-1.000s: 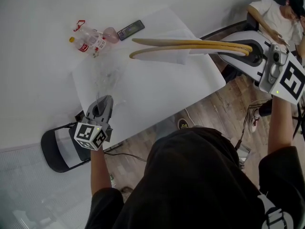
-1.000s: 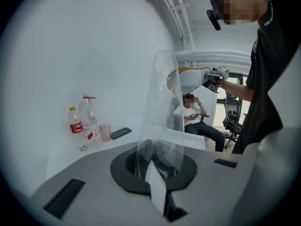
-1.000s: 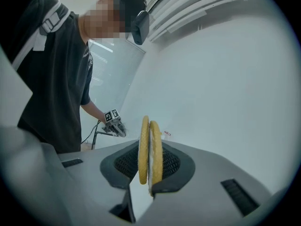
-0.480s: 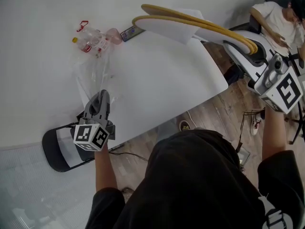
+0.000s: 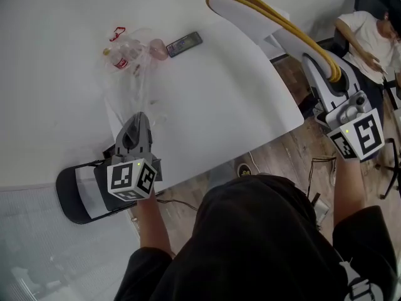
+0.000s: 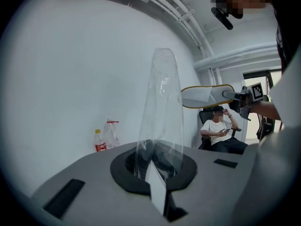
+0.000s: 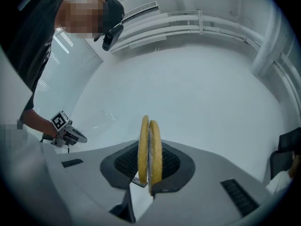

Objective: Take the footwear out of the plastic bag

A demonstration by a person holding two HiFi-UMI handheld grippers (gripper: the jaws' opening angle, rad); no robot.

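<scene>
A pair of flat white slippers with yellow edging sticks out over the table's far right corner, clear of the bag. My right gripper is shut on their heel ends; in the right gripper view the two yellow rims stand pressed together between the jaws. The clear plastic bag lies crumpled on the table's left part and rises to my left gripper, which is shut on its edge. From the left gripper view, the film stands up out of the closed jaws, with the slippers beyond.
On the white table, plastic bottles and a dark phone-like slab lie near the far edge. A black chair stands below the table's left corner. A person in white sits at the far right.
The right gripper swung the slippers from lying across the table to pointing away over its far right corner. The left gripper rose a little, drawing the bag up.
</scene>
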